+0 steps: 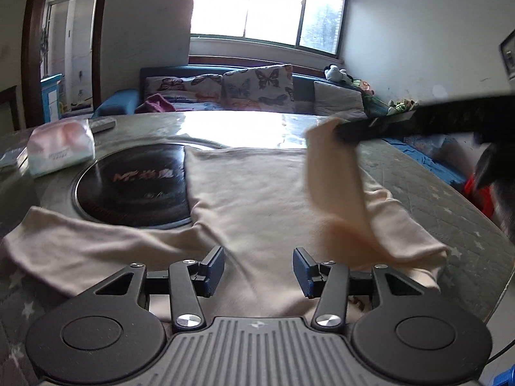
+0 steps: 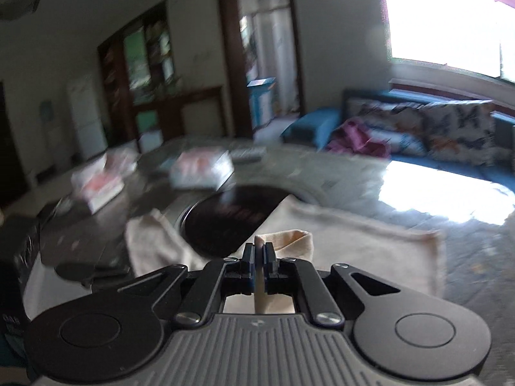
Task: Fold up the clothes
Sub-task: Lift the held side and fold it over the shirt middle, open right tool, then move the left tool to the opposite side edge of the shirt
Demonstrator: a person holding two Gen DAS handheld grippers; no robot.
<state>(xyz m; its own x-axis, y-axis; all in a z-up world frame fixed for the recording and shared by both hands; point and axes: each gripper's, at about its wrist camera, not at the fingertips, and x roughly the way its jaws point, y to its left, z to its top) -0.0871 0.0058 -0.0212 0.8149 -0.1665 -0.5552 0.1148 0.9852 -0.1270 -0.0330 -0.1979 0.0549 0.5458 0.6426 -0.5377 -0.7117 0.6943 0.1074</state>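
A cream long-sleeved top [image 1: 254, 189] lies spread on the round table [image 1: 428, 183], partly over a black induction hob [image 1: 135, 189]. Its left sleeve [image 1: 80, 251] lies flat toward the left. My left gripper [image 1: 259, 268] is open and empty, low over the top's near edge. My right gripper [image 2: 259, 251] is shut on the right sleeve [image 2: 289, 241] and holds it lifted above the body of the top. In the left wrist view the right gripper [image 1: 341, 132] reaches in from the right with the sleeve [image 1: 334, 173] hanging from it.
A pack of tissues [image 1: 61, 148] and a remote [image 1: 103, 124] lie at the table's far left. More packs [image 2: 96, 183] sit beyond the hob. A blue sofa with butterfly cushions [image 1: 257, 87] stands behind the table under the window.
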